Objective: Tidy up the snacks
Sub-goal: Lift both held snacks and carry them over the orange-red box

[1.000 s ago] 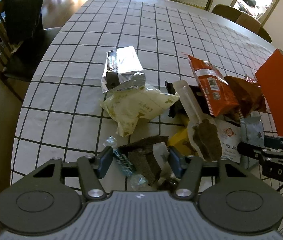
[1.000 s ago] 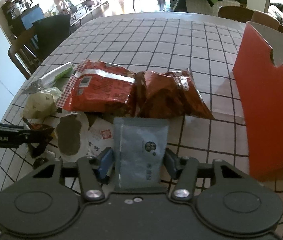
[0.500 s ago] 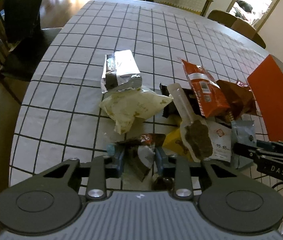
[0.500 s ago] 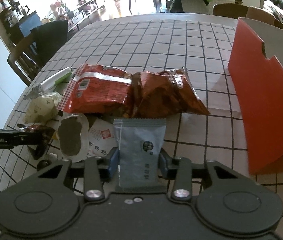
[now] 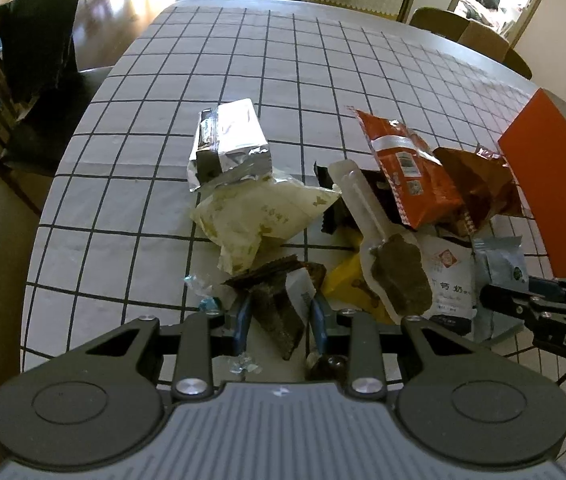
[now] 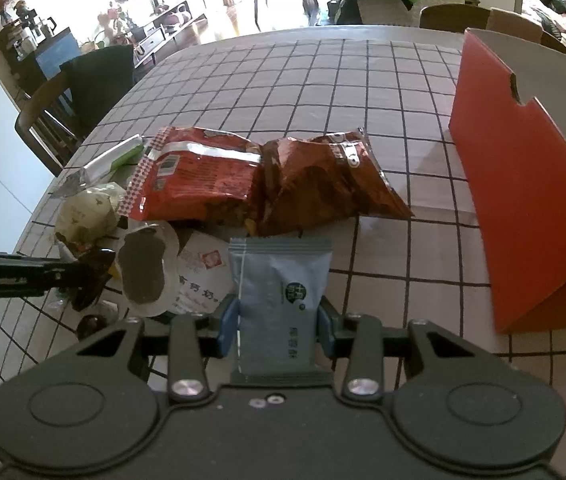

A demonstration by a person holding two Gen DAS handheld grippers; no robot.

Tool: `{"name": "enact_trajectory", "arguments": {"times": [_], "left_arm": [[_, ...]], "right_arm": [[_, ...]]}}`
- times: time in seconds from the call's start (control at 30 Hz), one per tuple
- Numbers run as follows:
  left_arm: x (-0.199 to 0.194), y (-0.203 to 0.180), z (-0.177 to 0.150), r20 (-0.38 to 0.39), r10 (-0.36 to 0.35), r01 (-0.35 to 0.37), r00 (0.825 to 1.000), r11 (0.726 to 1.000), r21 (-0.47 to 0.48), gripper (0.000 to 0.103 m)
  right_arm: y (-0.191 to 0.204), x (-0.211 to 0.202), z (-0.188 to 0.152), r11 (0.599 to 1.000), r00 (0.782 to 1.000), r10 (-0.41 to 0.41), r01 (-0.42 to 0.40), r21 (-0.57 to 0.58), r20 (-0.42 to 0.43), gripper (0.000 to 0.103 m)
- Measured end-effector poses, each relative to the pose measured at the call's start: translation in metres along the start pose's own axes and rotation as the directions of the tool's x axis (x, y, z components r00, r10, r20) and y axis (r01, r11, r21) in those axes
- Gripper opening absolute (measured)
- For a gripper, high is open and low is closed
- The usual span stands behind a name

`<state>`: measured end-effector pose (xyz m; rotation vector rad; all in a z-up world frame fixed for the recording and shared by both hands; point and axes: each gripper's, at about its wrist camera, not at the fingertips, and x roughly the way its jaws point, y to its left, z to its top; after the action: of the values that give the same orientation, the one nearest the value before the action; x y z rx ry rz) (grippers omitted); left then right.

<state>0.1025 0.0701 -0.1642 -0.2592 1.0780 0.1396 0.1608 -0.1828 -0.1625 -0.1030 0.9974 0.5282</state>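
Observation:
A pile of snack packets lies on the checked tablecloth (image 5: 131,208). My left gripper (image 5: 281,316) is shut on a dark brown packet (image 5: 279,300) at the pile's near edge. My right gripper (image 6: 277,322) is shut on a blue-grey sachet (image 6: 279,280), which also shows in the left wrist view (image 5: 501,268). An orange-red bag (image 6: 199,178) and a dark red bag (image 6: 323,180) lie just beyond the sachet. An open orange box (image 6: 523,184) stands to the right of them.
A silver foil packet (image 5: 229,142), a pale cream bag (image 5: 259,216), a clear packet with a dark biscuit (image 5: 395,276), a white sachet (image 5: 451,284) and a yellow packet (image 5: 347,284) lie in the pile. Chairs (image 5: 23,92) stand at the table's left and far edges.
Both grippers have closed: the left on the dark brown packet, the right on the blue-grey sachet. Both views have drawn back and up slightly from the pile.

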Motion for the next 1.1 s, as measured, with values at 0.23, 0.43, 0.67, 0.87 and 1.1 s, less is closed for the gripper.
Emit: {"name": "enact_trajectory", "arguments": {"times": [0.23,0.43,0.67,0.87,1.1], "left_arm": [[-0.003,-0.001,-0.001,0.011,0.007,-0.007,1.0,1.0,-0.005,0.023],[-0.016,-0.002,-0.006,0.036,-0.022,0.022,0.999,1.0,-0.007,0.022],[-0.032,-0.004,-0.013,0.056,-0.043,0.042,0.998,0.999,0.012,0.022],[-0.04,-0.004,-0.018,0.062,-0.043,0.042,0.997,0.999,0.021,0.022],[-0.046,-0.002,-0.023,0.068,-0.033,0.031,0.997,0.999,0.027,0.022]], "right_arm": [[-0.002,-0.005,-0.002,1.0,1.0,0.012,-0.012,0.017,0.013,0.032],[-0.004,-0.013,-0.004,0.999,0.999,-0.004,0.003,0.039,0.035,0.02],[-0.008,-0.02,-0.01,0.998,0.999,0.002,-0.005,0.059,0.04,0.018],[-0.007,-0.013,-0.014,0.996,0.998,-0.055,0.054,0.072,0.013,0.078],[0.003,0.0,-0.013,0.993,0.993,-0.117,0.116,0.015,0.013,0.068]]}}
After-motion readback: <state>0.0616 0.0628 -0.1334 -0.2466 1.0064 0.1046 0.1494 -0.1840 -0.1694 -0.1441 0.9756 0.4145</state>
